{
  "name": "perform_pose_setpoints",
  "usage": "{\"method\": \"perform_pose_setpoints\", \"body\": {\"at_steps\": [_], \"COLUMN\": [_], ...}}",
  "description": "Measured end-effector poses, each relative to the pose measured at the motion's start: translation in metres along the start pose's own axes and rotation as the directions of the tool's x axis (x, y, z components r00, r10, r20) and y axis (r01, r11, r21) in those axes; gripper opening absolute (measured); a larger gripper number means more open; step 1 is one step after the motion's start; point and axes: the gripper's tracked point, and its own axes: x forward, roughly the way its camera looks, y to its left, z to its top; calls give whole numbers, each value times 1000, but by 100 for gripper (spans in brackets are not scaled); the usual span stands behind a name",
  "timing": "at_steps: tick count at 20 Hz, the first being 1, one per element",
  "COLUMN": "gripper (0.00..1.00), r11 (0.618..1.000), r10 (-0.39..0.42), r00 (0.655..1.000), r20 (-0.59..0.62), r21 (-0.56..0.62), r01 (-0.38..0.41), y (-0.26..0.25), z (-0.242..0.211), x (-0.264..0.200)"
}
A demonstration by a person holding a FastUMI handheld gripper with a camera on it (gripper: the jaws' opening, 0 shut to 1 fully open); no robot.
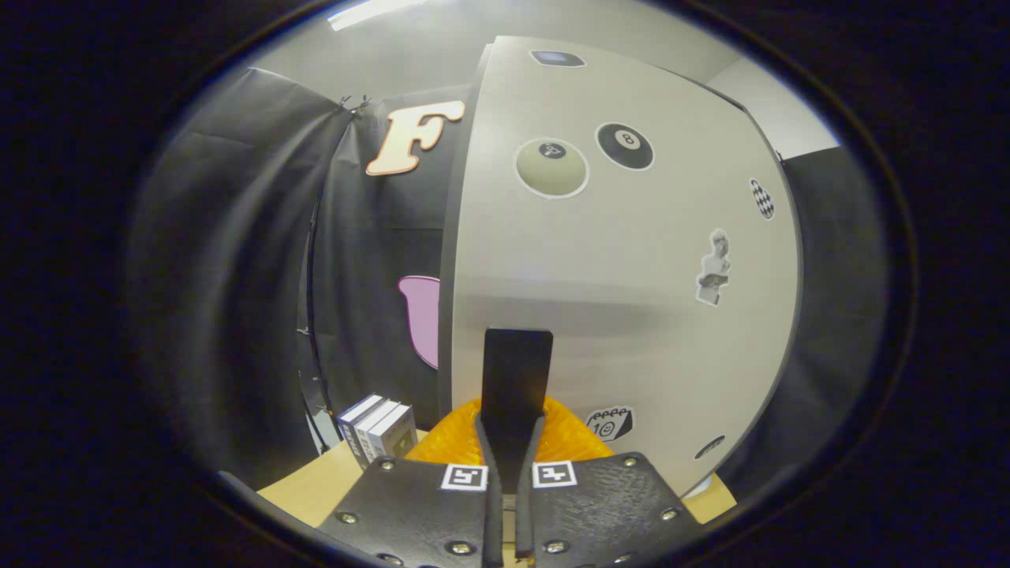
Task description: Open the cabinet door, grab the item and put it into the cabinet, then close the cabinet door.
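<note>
Gripper view shows the jaws nearly closed, pinching a flat dark rectangular item that stands upright between them, just before the pale grey sticker-covered cabinet door, above the light wooden table.

The tongs are closed, fingers pressed nearly together.

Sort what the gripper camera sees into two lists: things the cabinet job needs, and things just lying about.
Belongs to the job:
- cabinet door, pale, with stickers
- black handle low on the door, reaching down between the fingers
- gripper, fingers nearly together around the handle's lower end; true clamp unclear

Lying about:
- small boxes on the table
- orange object beyond the fingers
</note>
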Motion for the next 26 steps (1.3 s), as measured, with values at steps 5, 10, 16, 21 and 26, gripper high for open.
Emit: {"method": "perform_pose_setpoints", "body": {"at_steps": [5, 10, 16, 21, 26], "gripper": [7, 7, 7, 7, 7], "r11": [1000, 998, 995, 994, 996], "r10": [28, 63, 94, 106, 91], "r00": [999, 998, 995, 994, 995], "r20": [-17, -26, -32, -34, -40], "r21": [-9, -25, -26, -22, -11], "r01": [-28, -64, -95, -107, -92], "y": [0, -3, -10, -20, -45], "z": [-1, -2, 0, 3, -3], "x": [-12, -27, -49, -66, -97]}}
